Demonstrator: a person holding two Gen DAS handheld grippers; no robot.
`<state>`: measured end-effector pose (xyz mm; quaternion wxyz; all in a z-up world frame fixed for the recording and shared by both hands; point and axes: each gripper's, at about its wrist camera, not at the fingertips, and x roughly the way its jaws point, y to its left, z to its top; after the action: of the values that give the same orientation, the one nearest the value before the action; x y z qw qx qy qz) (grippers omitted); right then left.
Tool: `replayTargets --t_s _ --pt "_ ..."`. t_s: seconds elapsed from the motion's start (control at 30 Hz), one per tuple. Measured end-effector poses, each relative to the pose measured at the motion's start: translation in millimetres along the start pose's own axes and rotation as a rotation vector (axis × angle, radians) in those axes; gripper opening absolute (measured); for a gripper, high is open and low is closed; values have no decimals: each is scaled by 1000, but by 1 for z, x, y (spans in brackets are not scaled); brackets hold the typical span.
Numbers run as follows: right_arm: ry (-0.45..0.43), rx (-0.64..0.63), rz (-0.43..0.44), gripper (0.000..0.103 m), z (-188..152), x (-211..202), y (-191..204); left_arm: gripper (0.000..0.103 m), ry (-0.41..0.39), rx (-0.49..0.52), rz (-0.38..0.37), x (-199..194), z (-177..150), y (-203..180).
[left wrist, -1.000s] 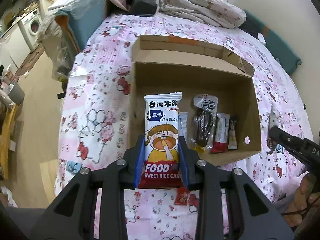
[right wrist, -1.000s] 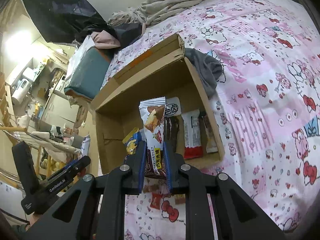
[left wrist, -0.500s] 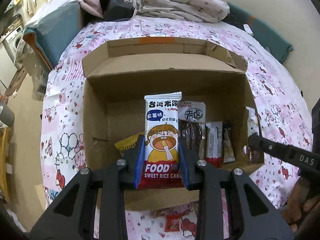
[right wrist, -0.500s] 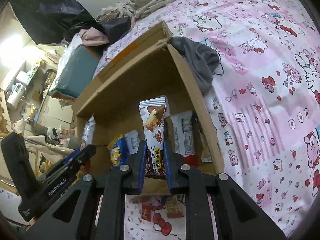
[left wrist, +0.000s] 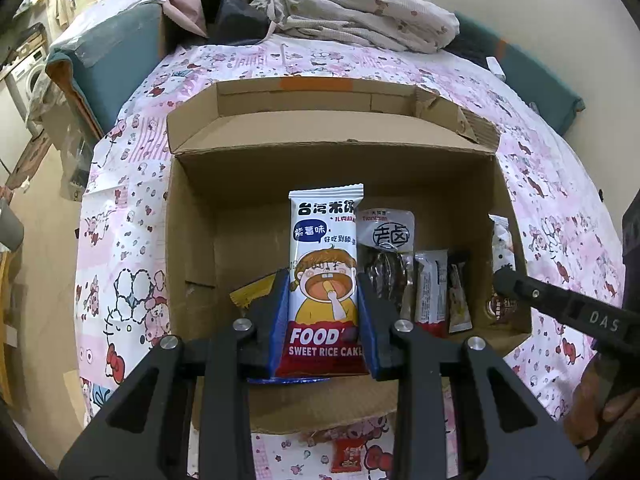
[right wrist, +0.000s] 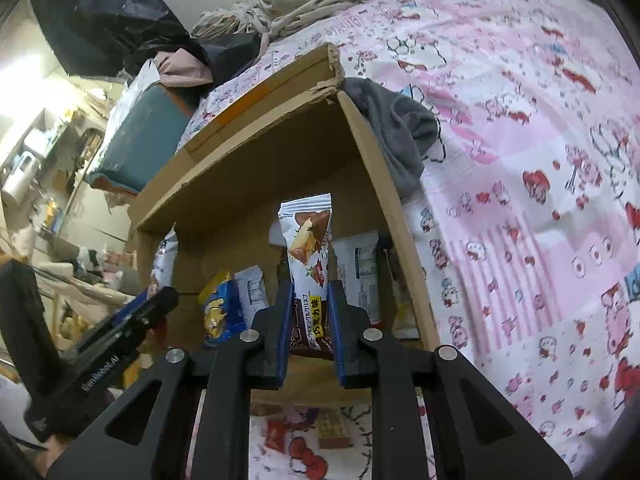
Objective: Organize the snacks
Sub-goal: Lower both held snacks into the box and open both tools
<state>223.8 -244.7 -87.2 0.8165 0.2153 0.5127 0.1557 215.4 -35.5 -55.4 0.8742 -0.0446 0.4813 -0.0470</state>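
Observation:
An open cardboard box [left wrist: 192, 240] lies on the pink patterned bed, also in the right wrist view [right wrist: 384, 184]. My left gripper [left wrist: 323, 280] is shut on a white and red sweet rice cake pack [left wrist: 325, 280], held upright over the box's near edge. My right gripper [right wrist: 310, 292] is shut on a brown and white chocolate wafer pack [right wrist: 310, 264], held upright at the box's right part. Several snack packs [left wrist: 424, 280] stand along the box's near right side. A yellow and blue pack [right wrist: 218, 312] stands left of the wafer pack.
Small red snack packets [left wrist: 348, 456] lie on the bedspread in front of the box. A grey cloth [right wrist: 400, 132] lies against the box's right wall. Crumpled bedding [left wrist: 360, 16] and a teal cushion [left wrist: 108, 52] sit behind the box. The bed edge and floor are to the left.
Both grippers have moved closer to the box with their packs. The left one swung from the box's left side to its middle; the right one now reaches over the near edge.

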Motion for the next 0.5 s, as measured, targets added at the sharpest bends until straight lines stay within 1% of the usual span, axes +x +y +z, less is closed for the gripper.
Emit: replayTargets --t_s 0.13,0.17,0.2,0.23,0.27,0.3,0.33,0.43,0.5 --pt "-10 2 2 22 0 -1 0 29 -11 -14 10 -2 2 3" --pt "-11 2 3 22 0 -1 0 31 -11 -10 14 -3 1 3" --pt "-9 1 -1 27 1 0 0 38 -6 -2 23 -2 1 2" --pt "-10 7 -2 42 1 0 -1 50 -2 2 27 -2 1 2" --pt "-16 15 -1 53 1 -1 -2 57 1 3 29 -3 0 2" --pt "-33 23 -6 73 0 -3 -3 69 -2 0 29 -4 0 2" --pt "-43 20 -15 78 0 -5 -3 75 -11 -6 26 -7 0 3" --pt "-39 -2 -25 78 1 -5 -1 83 -19 -10 18 -11 0 4" --pt "-36 -1 -26 78 0 -5 -1 83 -22 -11 12 -12 -1 5"
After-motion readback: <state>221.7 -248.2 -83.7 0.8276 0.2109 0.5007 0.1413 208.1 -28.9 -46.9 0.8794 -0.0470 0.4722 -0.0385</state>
